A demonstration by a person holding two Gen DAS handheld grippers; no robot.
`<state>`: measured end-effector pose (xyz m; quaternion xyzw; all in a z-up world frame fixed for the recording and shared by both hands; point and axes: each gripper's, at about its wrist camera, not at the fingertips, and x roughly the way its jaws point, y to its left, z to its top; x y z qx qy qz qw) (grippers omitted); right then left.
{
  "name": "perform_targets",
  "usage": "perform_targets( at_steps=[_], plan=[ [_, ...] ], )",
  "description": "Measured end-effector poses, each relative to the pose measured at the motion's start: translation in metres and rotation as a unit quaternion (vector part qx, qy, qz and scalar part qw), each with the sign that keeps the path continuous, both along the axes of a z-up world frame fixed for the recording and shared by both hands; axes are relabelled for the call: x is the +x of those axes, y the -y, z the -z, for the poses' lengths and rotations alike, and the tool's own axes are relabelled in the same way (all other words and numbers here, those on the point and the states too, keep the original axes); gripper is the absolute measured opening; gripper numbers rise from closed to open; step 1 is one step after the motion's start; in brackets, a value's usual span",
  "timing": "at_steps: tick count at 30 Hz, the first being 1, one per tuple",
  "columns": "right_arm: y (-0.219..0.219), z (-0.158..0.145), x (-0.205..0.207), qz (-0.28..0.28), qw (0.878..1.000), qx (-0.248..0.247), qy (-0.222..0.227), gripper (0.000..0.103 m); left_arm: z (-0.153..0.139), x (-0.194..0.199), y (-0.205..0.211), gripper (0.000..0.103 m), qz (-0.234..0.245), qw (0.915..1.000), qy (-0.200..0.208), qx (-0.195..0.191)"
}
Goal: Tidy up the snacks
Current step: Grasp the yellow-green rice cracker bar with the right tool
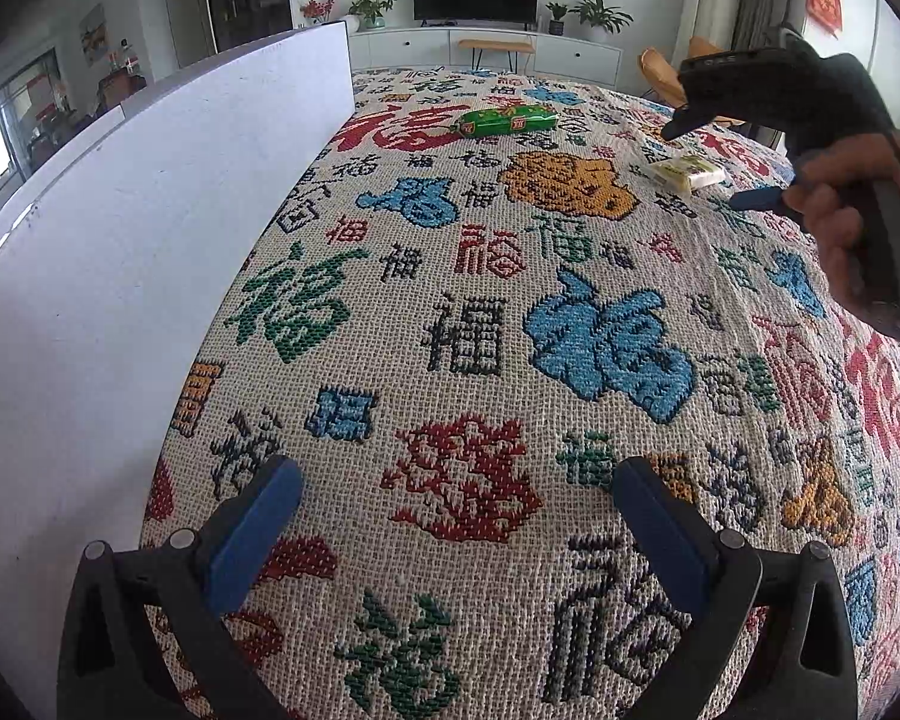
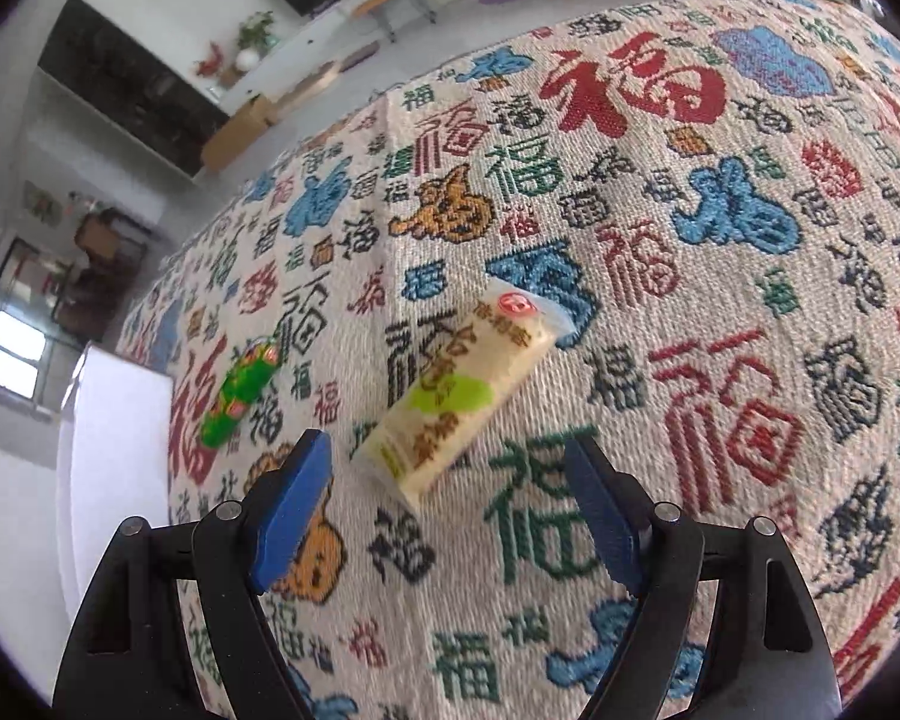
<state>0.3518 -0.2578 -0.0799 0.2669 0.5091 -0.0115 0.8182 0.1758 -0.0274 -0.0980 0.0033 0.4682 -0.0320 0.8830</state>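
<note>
A pale yellow snack packet (image 2: 459,387) lies on the patterned tablecloth just ahead of my right gripper (image 2: 450,468), which is open and empty above it. The same packet shows far right in the left wrist view (image 1: 687,171), under the right gripper's body (image 1: 780,96). A green snack roll (image 1: 508,121) lies at the far side of the table; it also shows to the left in the right wrist view (image 2: 240,393). My left gripper (image 1: 456,492) is open and empty, low over the cloth near the table's front.
A white box wall (image 1: 150,228) stands along the left side of the table, and shows as a white panel in the right wrist view (image 2: 120,450). The tablecloth (image 1: 480,330) covers the whole table. A TV cabinet and plants stand beyond.
</note>
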Motion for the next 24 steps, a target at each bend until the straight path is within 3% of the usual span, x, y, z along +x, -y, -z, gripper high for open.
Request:
perform_targets(
  at_steps=[5, 8, 10, 12, 13, 19, 24],
  plan=[
    [-0.034, 0.0, 0.023, -0.011, 0.994, -0.109, 0.014, 0.083, 0.0, 0.001, 0.0, 0.103, 0.0, 1.0, 0.0, 0.0],
    [-0.059, 0.005, 0.029, -0.065, 0.975, -0.212, 0.005, 0.082, 0.0, 0.001, 0.0, 0.103, 0.0, 1.0, 0.0, 0.0],
    [-0.063, 0.005, 0.024, -0.089, 0.964, -0.249, 0.02, 0.075, 0.0, 0.001, 0.0, 0.103, 0.0, 1.0, 0.0, 0.0],
    [-0.06, 0.002, 0.016, -0.101, 0.963, -0.247, 0.032, 0.037, 0.0, 0.001, 0.0, 0.103, 0.0, 1.0, 0.0, 0.0],
    [-0.058, 0.0, 0.012, -0.109, 0.963, -0.244, 0.032, 0.033, 0.0, 0.001, 0.0, 0.103, 0.0, 1.0, 0.0, 0.0],
    [-0.031, -0.019, -0.034, -0.158, 0.961, -0.217, 0.059, 0.031, 0.0, 0.001, 0.0, 0.103, 0.0, 1.0, 0.0, 0.0],
    [-0.003, -0.028, -0.089, -0.199, 0.958, -0.197, 0.057, 0.031, 0.0, 0.001, 0.0, 0.103, 0.0, 1.0, 0.0, 0.0]
  ],
)
